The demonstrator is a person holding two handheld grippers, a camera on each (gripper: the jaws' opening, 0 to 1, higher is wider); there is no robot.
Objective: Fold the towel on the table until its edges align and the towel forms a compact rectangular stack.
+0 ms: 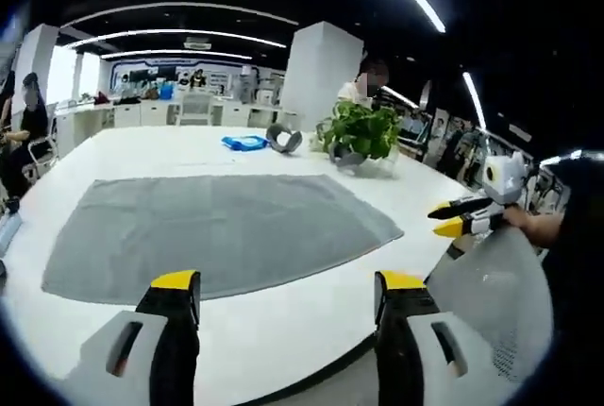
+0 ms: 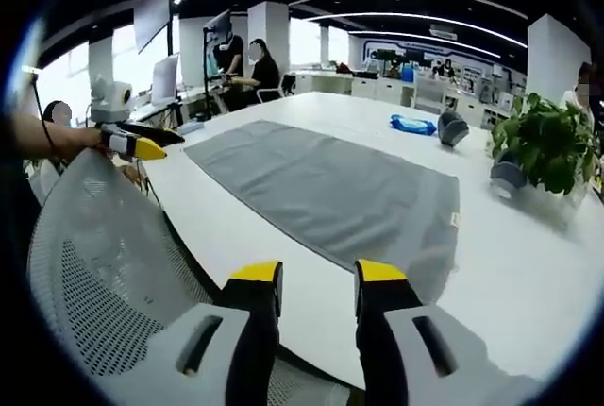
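So basically nothing is folded yet. The towel [image 1: 222,231] is lying fully spread out, one flat grey layer on the white table [image 1: 283,326], no crease or doubled-over edge that I can spot in either view. All the folds are left to do, I'd say: halve it, line the edges up, halve it again until it's a tidy rectangular stack.

The left hand-held gripper [image 1: 288,293] hangs just short of the table edge with the towel's near hem right ahead of its jaws. Jaws are wide apart, nothing between them. In the right gripper view the right hand-held gripper [image 2: 316,285] sits back over the table edge too, with the towel [image 2: 326,189] ahead of it and its closest corner just beyond the right jaw. Its jaws stand parted by a narrower gap and it's also empty. You can see that same right hand-held gripper [image 1: 451,219] off to the right of the left one, away from the cloth, with a mesh chair back [image 2: 99,255] below it.

Farther past the towel there's a potted plant [image 1: 359,132], a blue thing [image 1: 244,143] and a grey ring-ish object [image 1: 284,138], all well apart from the cloth, so they shouldn't get in the way of folding.

My guess is the next job is getting both jaws onto the near corners.
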